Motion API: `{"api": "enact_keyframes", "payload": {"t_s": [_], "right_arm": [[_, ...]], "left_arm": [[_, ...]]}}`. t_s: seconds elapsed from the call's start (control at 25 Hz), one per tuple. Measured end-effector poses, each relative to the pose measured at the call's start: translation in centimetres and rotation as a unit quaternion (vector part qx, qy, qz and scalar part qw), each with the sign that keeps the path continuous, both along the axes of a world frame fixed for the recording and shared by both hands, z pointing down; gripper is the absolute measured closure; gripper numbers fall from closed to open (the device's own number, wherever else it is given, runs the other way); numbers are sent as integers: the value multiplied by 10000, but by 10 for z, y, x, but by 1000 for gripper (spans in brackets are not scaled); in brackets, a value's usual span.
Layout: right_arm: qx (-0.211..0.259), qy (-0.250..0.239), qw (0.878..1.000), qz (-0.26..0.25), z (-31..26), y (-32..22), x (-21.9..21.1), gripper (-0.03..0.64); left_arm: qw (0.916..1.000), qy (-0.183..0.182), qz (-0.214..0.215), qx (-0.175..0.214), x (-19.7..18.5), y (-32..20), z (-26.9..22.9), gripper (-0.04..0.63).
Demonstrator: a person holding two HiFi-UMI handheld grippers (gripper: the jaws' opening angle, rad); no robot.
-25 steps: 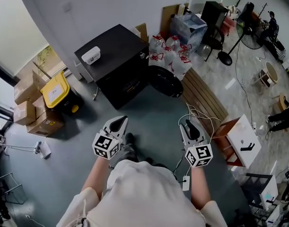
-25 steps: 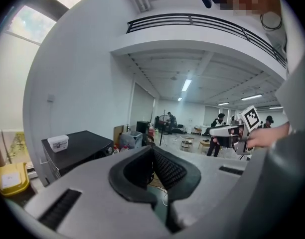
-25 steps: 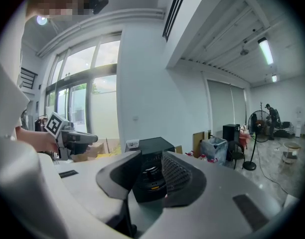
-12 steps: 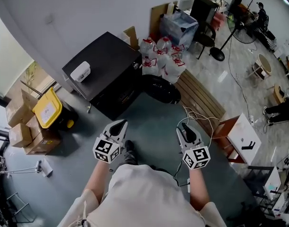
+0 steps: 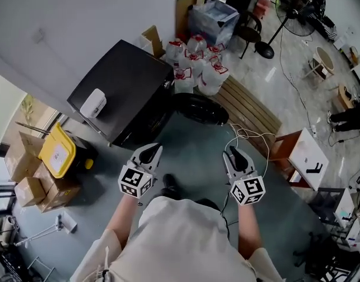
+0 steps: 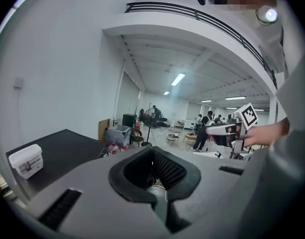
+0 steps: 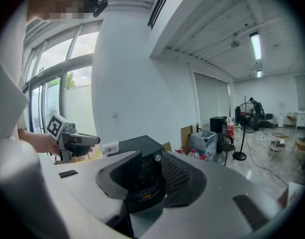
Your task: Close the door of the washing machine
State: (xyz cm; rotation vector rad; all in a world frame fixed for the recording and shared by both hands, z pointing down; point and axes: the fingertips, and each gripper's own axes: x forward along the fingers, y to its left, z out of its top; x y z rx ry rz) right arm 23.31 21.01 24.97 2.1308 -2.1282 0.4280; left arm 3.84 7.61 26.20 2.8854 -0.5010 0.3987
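The black washing machine [image 5: 124, 96] stands against the white wall, and its round door [image 5: 200, 108] hangs open toward the right. A small white box [image 5: 93, 103] lies on the machine's top. My left gripper [image 5: 149, 153] and right gripper [image 5: 236, 156] are held side by side in front of the person, short of the machine and touching nothing. In the right gripper view, the jaws [image 7: 147, 161] stand apart and the machine's front [image 7: 142, 148] shows between them. The left gripper view also shows parted jaws [image 6: 152, 156] with only floor between them.
White bags with red print [image 5: 195, 63] are piled right of the machine, beside a wooden slatted bench [image 5: 250, 113]. A white cable [image 5: 245, 137] lies on the floor near the right gripper. A yellow-lidded bin [image 5: 57, 151] and cardboard boxes [image 5: 27, 190] stand to the left.
The person has stepped toward the washing machine, so it sits closer and lower in the head view. Both grippers moved forward with the body, and their jaws look the same.
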Motion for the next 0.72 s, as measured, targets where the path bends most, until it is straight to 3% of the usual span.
{"api": "enact_keyframes", "payload": {"t_s": [0.32,0.72], "right_arm": [[-167,-63,9992,363,13,-43,3,472],[-606,42,9980,189,45,-80,31,472]], "left_arm": [[9992,-14,380,-119,8,-55,11,586],[9986,-120,267,-451,36,-86,41,586]]}}
